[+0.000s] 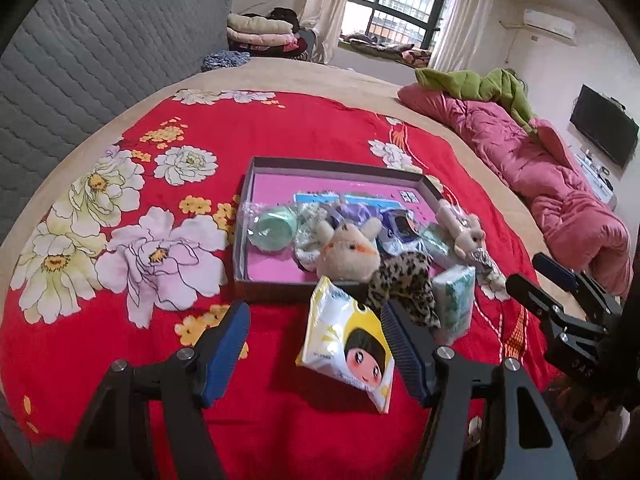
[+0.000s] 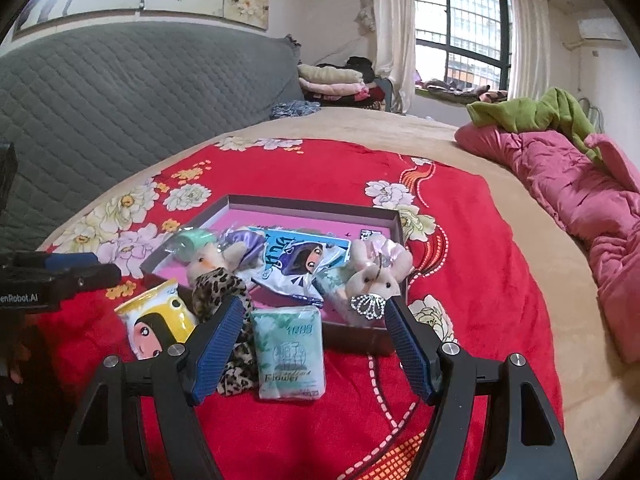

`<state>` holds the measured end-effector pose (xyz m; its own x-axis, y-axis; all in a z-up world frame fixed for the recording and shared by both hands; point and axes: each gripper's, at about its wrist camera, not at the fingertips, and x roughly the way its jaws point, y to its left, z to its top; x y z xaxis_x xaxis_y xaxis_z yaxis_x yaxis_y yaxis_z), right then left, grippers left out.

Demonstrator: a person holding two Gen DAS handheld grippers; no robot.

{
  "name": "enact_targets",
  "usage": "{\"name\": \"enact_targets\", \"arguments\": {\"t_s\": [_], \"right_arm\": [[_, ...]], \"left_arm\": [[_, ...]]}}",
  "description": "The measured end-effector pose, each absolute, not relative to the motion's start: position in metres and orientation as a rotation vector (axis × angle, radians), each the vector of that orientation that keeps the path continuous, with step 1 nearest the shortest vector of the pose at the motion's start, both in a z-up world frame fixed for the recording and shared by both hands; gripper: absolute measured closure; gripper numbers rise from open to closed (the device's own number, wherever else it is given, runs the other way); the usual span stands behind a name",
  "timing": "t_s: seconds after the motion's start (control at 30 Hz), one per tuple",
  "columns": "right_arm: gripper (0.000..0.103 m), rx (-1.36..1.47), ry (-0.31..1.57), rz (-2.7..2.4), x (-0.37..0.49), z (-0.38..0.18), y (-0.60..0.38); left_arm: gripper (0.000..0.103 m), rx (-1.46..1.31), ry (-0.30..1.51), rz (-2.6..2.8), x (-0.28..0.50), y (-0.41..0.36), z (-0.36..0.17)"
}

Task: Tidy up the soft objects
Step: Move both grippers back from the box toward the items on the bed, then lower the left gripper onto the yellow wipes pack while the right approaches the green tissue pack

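Note:
A shallow box (image 1: pixel 256 168) (image 2: pixel 280 203) with a pink floor lies on the red floral blanket and holds several soft items: a green roll (image 1: pixel 272 230), a beige plush (image 1: pixel 348 252), a purple packet (image 2: pixel 296 268). My left gripper (image 1: pixel 316 344) is open around a yellow-white tissue pack (image 1: pixel 348 344) lying before the box. My right gripper (image 2: pixel 316 344) is open around a green tissue pack (image 2: pixel 290 354). A leopard-print scrunchie (image 1: pixel 404 284) (image 2: pixel 224 292) lies between the packs. A pink-beige plush (image 2: pixel 376 276) leans on the box's near right corner.
The red floral blanket (image 1: pixel 280 128) covers a tan bed. A grey quilted headboard (image 1: pixel 92 52) stands at the left. A pink duvet (image 2: pixel 580 192) with a green cloth lies at the right. Folded clothes (image 2: pixel 332 80) are stacked at the far side.

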<state>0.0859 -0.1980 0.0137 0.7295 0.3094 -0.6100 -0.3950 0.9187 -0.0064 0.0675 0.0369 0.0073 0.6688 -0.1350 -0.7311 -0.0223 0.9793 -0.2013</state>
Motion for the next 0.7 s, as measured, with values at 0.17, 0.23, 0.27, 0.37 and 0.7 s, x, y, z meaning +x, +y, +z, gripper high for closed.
{"name": "enact_targets", "arguments": {"t_s": [0.17,0.23,0.27,0.37,0.7], "right_arm": [[0.029,-0.137,0.664,0.389,0.08,0.012,-0.197],[0.028,-0.134,0.667,0.392,0.078,0.012,-0.198],[0.028,-0.134,0.669,0.391,0.077,0.012,-0.198],[0.028,-0.132,0.675,0.393,0.074,0.012,-0.198],[0.028,-0.132,0.692,0.393,0.067,0.011,-0.199]], "left_arm": [[0.035,-0.199,0.854,-0.086,0.061,0.03,0.005],[0.035,-0.192,0.86,-0.094,0.059,0.027,0.004],[0.035,-0.189,0.863,-0.097,0.058,0.026,0.004],[0.035,-0.185,0.873,-0.107,0.056,0.022,0.002],[0.035,-0.171,0.908,-0.145,0.047,0.007,-0.003]]}}
